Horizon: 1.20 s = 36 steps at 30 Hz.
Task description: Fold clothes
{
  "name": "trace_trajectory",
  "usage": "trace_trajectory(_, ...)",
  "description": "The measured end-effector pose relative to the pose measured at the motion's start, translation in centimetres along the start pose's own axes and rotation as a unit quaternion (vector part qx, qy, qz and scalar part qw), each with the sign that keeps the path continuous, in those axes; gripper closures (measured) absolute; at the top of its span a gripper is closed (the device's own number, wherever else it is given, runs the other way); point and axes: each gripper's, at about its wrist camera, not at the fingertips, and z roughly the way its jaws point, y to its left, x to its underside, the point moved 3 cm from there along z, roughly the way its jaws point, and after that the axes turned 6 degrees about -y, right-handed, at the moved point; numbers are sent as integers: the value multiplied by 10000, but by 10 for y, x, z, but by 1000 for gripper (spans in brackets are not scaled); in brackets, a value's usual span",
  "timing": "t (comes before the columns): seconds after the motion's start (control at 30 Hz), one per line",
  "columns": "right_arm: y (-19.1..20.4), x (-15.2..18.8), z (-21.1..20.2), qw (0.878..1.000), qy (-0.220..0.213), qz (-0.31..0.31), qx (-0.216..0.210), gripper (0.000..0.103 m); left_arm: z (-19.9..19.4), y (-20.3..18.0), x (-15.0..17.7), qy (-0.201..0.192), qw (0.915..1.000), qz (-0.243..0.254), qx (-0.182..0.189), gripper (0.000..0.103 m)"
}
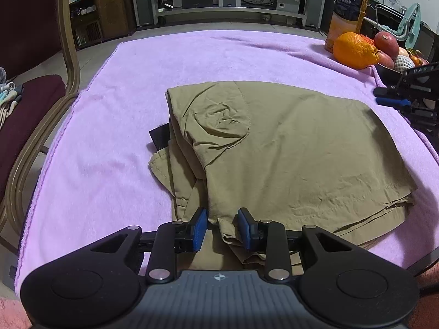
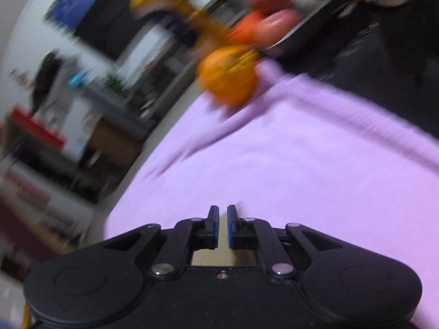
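We see khaki shorts (image 1: 277, 150), thin crinkled woven cloth with stitched hems and a patch pocket, folded into a rough rectangle mid-tabletop on a fuzzy lilac towel (image 1: 115, 126). A black webbing strap (image 1: 159, 137) sticks out at their left edge. Our left gripper (image 1: 221, 226) sits at the near hem, blue ribbed pads either side of a bunched ridge of fabric; jaws partly apart, and we cannot tell whether they pinch it. Our right gripper (image 2: 222, 219) hangs over bare towel at the right, jaws released, a narrow gap, nothing between; that view is motion-blurred. Far right: a bumpy round orange (image 1: 354, 50), red apples (image 1: 387, 41), a tall amber bottle (image 1: 348, 5). Left: a curved wooden chair (image 1: 68, 54).
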Motion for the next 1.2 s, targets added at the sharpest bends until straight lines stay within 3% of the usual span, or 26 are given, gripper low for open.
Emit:
trace_trajectory(0.13, 39, 58, 2, 9859, 1300, -270, -1020, 90, -1, 1, 1, -21, 10000, -29, 15, 71)
trace_trajectory(0.17, 39, 70, 5, 9823, 1512, -339, -1049, 90, -1, 1, 1, -29, 10000, -6, 10, 71)
trace_trajectory(0.2, 33, 76, 10, 9832, 1546, -455, -854, 93, -1, 1, 2, -36, 10000, 18, 4, 71)
trace_trajectory(0.23, 27, 81, 14, 9837, 1573, -563, -661, 103, -2, 0, 2, -43, 10000, 42, -2, 70)
trace_trajectory(0.37, -17, 51, -1, 9957, 881, 69, -288, 103, -3, 0, 4, -62, 9999, 84, -1, 69)
trace_trajectory(0.47, -42, 21, -26, 9956, 205, 339, 846, 103, -4, 1, 3, -55, 10000, 37, 4, 69)
trace_trajectory(0.57, -40, 13, -51, 9935, -37, 320, 1089, 98, -4, 1, 3, -47, 10000, -1, 4, 69)
trace_trajectory(0.67, -7, 26, -58, 9982, 175, -134, 563, 94, -4, 1, 2, -42, 10000, -4, -14, 69)
trace_trajectory(0.77, 35, 53, -52, 9924, 624, -1039, 219, 92, -5, 0, 3, -50, 10000, 18, -38, 68)
trace_trajectory(0.83, 54, 76, -38, 9766, 865, -1916, 451, 91, -7, 1, 4, -47, 10000, 39, -68, 65)
trace_trajectory(0.9, 55, 96, -27, 9550, 1180, -2538, 983, 92, -9, 3, 5, -6, 9999, 47, -152, 56)
trace_trajectory(0.93, 54, 96, -27, 9551, 1182, -2540, 965, 92, -11, 5, 5, 30, 9998, 5, -192, 52)
trace_trajectory(1.03, 50, 92, -25, 9576, 1223, -2454, 888, 92, -31, 9, -3, -180, 9988, -421, 173, 87)
trace_trajectory(1.13, 44, 88, -23, 9608, 1263, -2342, 780, 92, -51, 5, -22, -689, 9963, -415, 310, 87)
trace_trajectory(1.2, 40, 87, -23, 9619, 1269, -2316, 713, 92, -49, 5, -38, -776, 9951, -469, 389, 87)
